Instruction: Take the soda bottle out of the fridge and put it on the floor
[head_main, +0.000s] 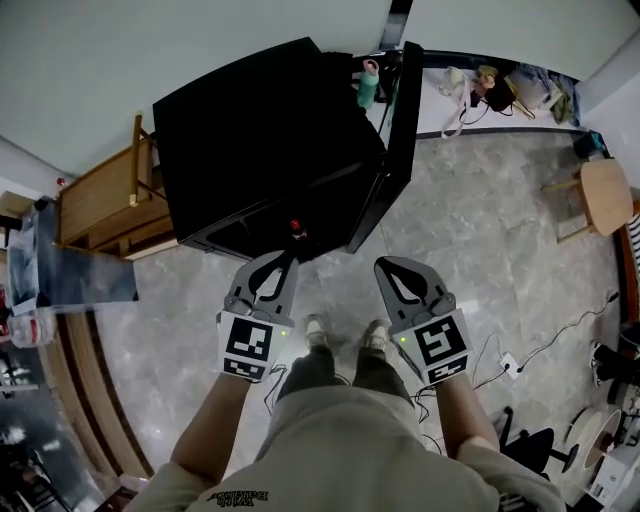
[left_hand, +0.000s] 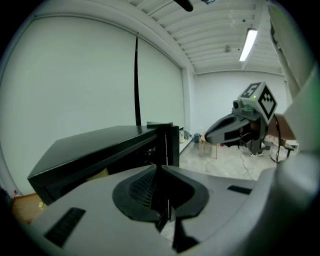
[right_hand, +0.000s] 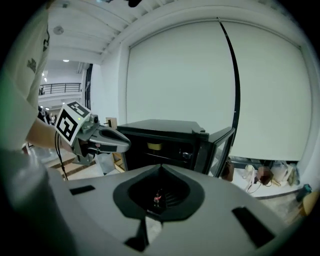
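Left fingers (head_main: 250, 280) and right fingers (head_main: 425, 285) together, empty; soda bottle (head_main: 295, 229) ahead: likely smooth, stiff (weighty if full), clamp mid-body.

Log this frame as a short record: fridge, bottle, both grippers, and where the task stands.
fridge: black fridge, door open
bottle: red-capped bottle, upright at the fridge's open front; whether it is inside or on the floor cannot be told
left gripper: left gripper, fingers together, empty, near the bottle
right gripper: right gripper, fingers together, empty
task: neither gripper holds the bottle
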